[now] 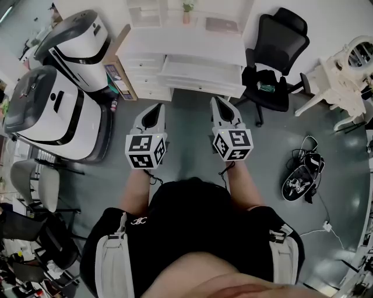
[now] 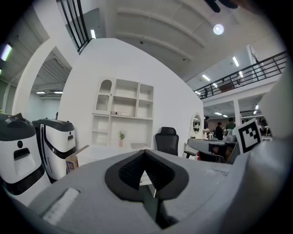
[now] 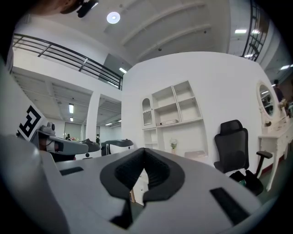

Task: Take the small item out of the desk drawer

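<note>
desk drawers [image 1: 145, 77] | white | stacked at left of desk [image 1: 186, 42]

A white desk [image 1: 192, 43] stands on the grey floor [image 1: 186, 139] just ahead of the fingertips [image 1: 156, 110]. It bears a small potted plant [image 1: 186, 10] and a flat pinkish item [image 1: 221, 25]. On the floor, a black office chair [image 1: 278, 55] stands right of the fingers and a cardboard box [image 1: 119, 73] left.

desk [image 1: 192, 45]: white, smooth painted finish | chair [image 1: 282, 35]: black cloth | floor [image 1: 187, 131]: grey, smooth, slight sheen

Desk drawer [image 1: 201, 73] interior indistinct from above, possibly open; teal object [image 1: 266, 88] on the black chair [image 1: 282, 35] unidentifiable.
</note>
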{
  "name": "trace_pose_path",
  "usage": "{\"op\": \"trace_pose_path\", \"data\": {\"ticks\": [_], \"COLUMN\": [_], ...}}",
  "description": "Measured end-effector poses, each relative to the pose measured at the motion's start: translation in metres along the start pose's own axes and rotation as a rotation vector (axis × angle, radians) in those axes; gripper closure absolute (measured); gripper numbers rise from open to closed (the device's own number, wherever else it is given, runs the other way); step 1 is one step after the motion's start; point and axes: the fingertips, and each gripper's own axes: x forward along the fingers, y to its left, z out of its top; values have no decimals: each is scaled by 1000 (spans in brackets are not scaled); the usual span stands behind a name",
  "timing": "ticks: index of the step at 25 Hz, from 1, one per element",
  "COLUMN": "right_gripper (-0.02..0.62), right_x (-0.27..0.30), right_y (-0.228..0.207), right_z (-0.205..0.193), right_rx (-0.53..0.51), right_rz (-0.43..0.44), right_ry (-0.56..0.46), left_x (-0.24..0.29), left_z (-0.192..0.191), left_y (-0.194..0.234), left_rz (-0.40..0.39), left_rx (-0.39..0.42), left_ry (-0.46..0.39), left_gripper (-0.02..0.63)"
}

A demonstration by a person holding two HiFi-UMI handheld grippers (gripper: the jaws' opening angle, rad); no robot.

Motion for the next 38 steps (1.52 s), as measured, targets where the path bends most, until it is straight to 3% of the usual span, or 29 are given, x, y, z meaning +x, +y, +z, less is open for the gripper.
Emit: {"op": "trace_pose_path", "data": {"ticks": [23,30,38], "right_gripper": [598,598,598], "right_x": [50,95,182], "right_y": [30,11,-38], "right_z": [-18,-32,-36], "right_rx": [-37,-31,-46], "right_rz": [-18,5,40], "right_ry": [-3,-3,-8], "left_x": [22,63,152], "left_z": [-17,-20,-6], "left_y": [58,77,101], "left_rz": [-35,-17,12], "left_rx": [13,32,65], "left_ry": [-2,-2,-7], "left_gripper": [592,593,594]}}
